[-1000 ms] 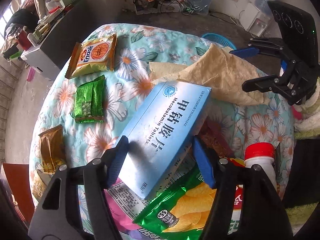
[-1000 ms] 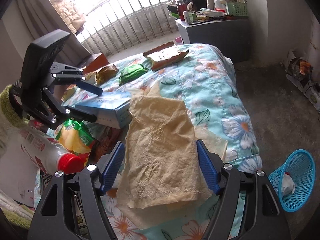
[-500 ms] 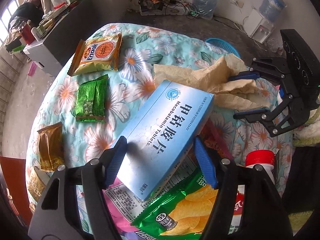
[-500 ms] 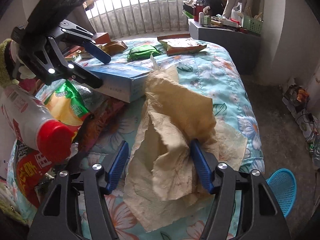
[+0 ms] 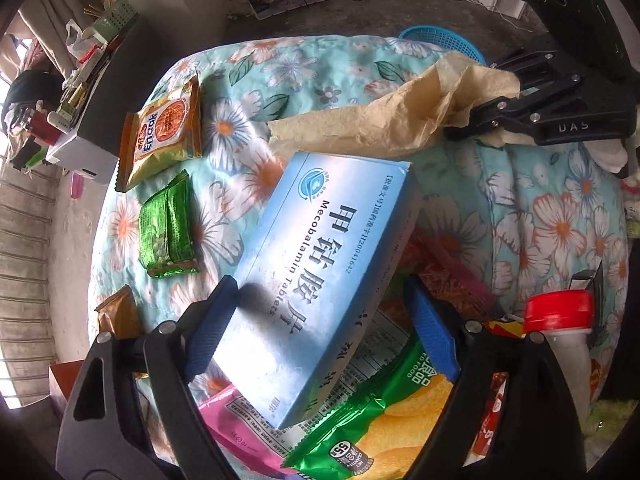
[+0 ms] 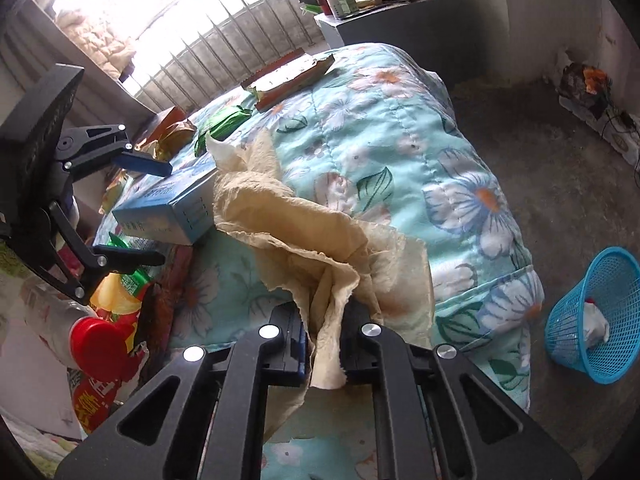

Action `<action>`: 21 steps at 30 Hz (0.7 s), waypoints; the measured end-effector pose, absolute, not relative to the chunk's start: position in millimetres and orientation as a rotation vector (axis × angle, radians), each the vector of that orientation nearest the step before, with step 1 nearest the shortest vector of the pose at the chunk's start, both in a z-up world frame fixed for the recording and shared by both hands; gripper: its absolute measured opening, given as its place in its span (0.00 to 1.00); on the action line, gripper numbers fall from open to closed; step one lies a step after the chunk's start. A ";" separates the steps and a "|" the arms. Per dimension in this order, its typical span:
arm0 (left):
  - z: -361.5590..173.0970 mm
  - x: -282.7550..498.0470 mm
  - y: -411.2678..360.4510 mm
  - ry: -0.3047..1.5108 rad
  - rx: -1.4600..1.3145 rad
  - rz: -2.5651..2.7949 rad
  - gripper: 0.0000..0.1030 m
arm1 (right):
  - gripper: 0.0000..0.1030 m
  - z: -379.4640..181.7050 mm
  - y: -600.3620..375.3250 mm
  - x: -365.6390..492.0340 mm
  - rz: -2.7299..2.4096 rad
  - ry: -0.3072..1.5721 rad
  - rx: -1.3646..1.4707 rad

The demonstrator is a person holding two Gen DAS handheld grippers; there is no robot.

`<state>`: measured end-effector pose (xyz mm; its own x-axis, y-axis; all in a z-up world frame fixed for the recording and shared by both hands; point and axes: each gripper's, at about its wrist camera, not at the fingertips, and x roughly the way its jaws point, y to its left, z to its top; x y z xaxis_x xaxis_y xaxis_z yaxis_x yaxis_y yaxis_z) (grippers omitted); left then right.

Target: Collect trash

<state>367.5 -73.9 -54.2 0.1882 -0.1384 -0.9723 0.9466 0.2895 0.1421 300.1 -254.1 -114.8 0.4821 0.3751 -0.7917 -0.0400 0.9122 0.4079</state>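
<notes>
Left wrist view: the left gripper [image 5: 320, 328] has its fingers spread and still opening astride the blue tablet box [image 5: 320, 280] on the bed [image 5: 560, 220], not clamping it. Right wrist view: the right gripper [image 6: 322, 344] is clenched on the crumpled tan paper [image 6: 304, 240]; only here, a blue basket [image 6: 588, 316] on the floor.

A lived-in bedroom: floral quilt [image 6: 400, 128], barred window [image 6: 192, 20], cluttered desk [image 6: 400, 12].

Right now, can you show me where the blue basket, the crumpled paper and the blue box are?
blue basket [image 6: 600, 312]: right wrist view, its mesh wall.
crumpled paper [image 6: 304, 224]: right wrist view, its middle fold.
blue box [image 5: 320, 264]: left wrist view, its printed top.
</notes>
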 end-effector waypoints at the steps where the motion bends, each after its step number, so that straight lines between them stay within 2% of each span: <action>1: -56.7 368.3 -75.4 1.088 0.976 -0.947 0.78 | 0.09 -115.8 -256.0 300.0 0.264 1.043 0.377; 4: -61.5 369.2 -79.6 1.079 1.012 -0.927 0.77 | 0.08 -118.9 -259.6 300.7 0.270 1.043 0.416; 6: -60.9 370.0 -81.6 1.065 1.029 -0.913 0.68 | 0.08 -119.6 -261.9 300.8 0.270 1.041 0.432; 15: -26.1 373.7 -76.9 1.005 0.981 -0.875 0.37 | 0.05 -111.8 -272.8 297.3 0.277 1.012 0.516; 21: 15.3 356.9 -75.0 0.876 0.935 -0.851 0.34 | 0.05 -95.1 -285.2 291.8 0.313 0.958 0.617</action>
<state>356.9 -75.0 15.3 0.3900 -0.2176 -0.8947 0.8879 0.3462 0.3029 291.8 -285.2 -95.1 0.5483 0.5080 -0.6643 0.0179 0.7870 0.6166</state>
